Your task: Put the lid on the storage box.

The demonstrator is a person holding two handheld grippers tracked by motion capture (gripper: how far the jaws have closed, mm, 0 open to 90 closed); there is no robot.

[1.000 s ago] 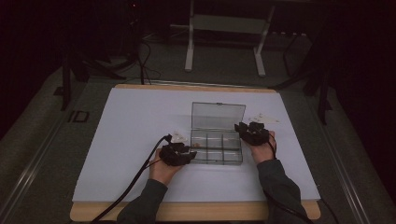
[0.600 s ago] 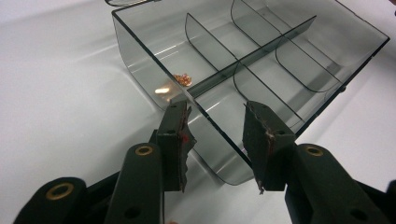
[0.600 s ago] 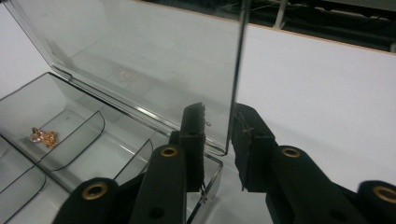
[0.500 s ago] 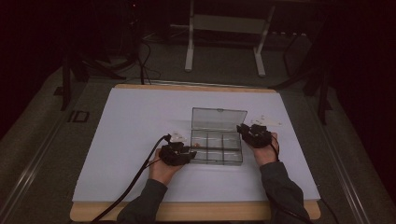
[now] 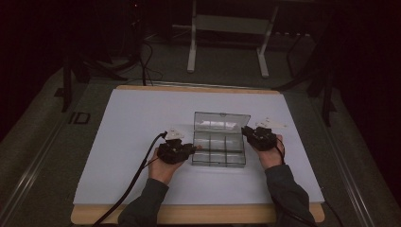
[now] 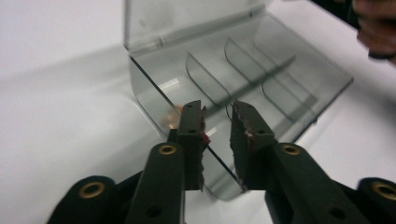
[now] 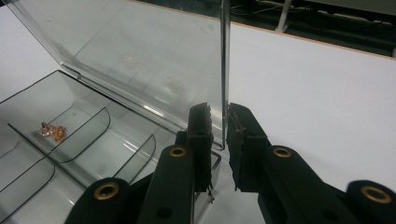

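Clear box (image 5: 219, 150) open on the white sheet (image 5: 132, 118), one gripper at each end.

Nearest you, your left gripper (image 6: 217, 135) sits at the box's left wall; its jaws stand a little apart, straddling the thin edge without pinching it. Your right gripper (image 7: 218, 135) is at the right end, jaws parted by a narrow gap with the raised lid's (image 7: 140, 56) side edge standing between them; whether they press it, you cannot tell. The box is see-through, smoky plastic, split by curved dividers into small compartments. A few small copper bits (image 7: 52, 131) lie in one compartment. Beyond, the lid tilts back from its rear hinge.
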